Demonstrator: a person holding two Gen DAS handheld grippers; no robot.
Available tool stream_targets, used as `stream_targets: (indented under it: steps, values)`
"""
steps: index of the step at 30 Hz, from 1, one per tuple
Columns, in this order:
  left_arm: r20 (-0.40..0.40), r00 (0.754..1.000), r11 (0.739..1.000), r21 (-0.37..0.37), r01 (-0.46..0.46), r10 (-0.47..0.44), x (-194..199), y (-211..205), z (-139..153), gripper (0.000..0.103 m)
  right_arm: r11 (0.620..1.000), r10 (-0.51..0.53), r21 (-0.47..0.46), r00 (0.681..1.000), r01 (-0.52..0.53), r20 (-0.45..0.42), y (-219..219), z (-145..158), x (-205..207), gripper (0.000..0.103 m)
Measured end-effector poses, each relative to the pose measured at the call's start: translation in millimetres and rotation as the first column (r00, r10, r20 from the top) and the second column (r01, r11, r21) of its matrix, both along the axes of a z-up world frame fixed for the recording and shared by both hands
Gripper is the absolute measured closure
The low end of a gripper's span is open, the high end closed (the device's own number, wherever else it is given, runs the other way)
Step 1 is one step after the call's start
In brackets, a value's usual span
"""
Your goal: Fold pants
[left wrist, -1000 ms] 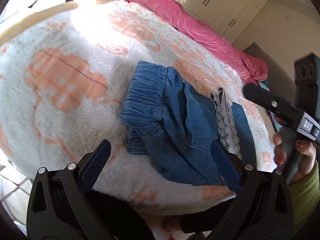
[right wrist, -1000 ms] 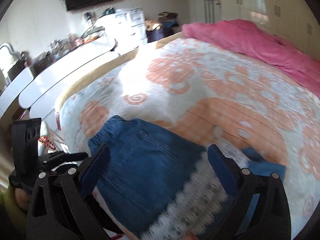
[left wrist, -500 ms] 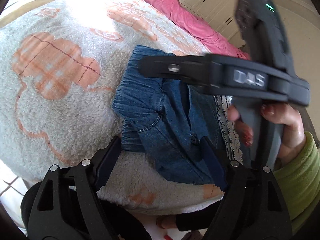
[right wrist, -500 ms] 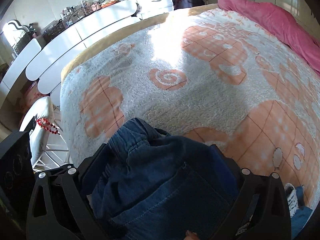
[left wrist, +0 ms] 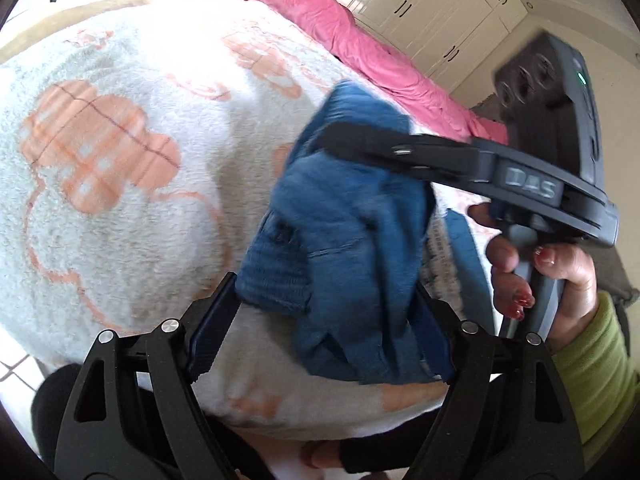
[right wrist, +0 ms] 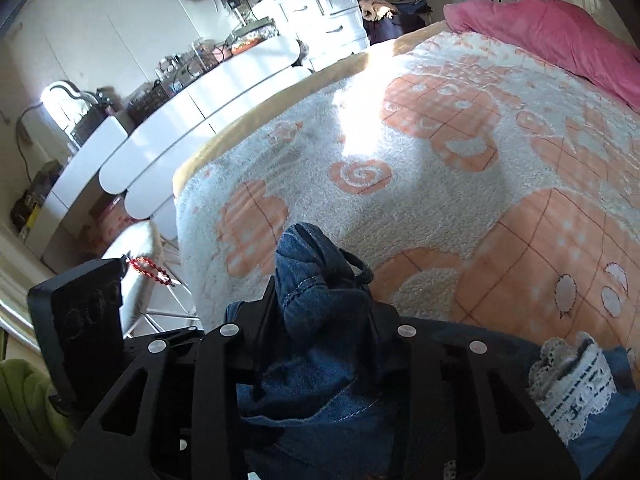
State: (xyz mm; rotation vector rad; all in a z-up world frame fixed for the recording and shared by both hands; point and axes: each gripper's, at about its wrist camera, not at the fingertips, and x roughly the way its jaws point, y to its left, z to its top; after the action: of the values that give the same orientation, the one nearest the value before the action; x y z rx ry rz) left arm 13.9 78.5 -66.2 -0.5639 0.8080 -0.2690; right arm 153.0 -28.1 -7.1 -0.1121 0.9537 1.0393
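Blue denim pants [left wrist: 352, 240] with a white lace trim [right wrist: 576, 388] lie bunched near the front edge of the bed. My right gripper [right wrist: 320, 312] is shut on the waistband end of the pants [right wrist: 316, 280] and holds it lifted off the blanket; it shows from the side in the left wrist view [left wrist: 340, 140]. My left gripper [left wrist: 320, 328] is open, its two fingers standing either side of the lower part of the pants, with denim between them.
The bed carries a white fleece blanket [left wrist: 120, 160] with orange patterns and a pink duvet [left wrist: 360, 48] at the far side. White cabinets [right wrist: 180, 92] and a dresser stand beyond the bed. The bed's front edge is just below my grippers.
My right gripper has shut on the waistband end and lifted it up off the blanket. My left gripper has moved forward around the lower denim.
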Motion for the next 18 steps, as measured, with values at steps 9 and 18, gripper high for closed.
stream_targets:
  steps: [9,18]
  values:
    - [0.033,0.991,0.989,-0.066,0.134,-0.132,11,-61,32,0.024,0.993,-0.064,0.105,0.998,0.061,0.025,-86,28,5,0.066]
    - [0.055,0.964,0.966,-0.004,0.26,-0.26,25,-139,54,0.021,0.974,-0.164,0.165,0.986,0.156,0.03,-166,27,4,0.042]
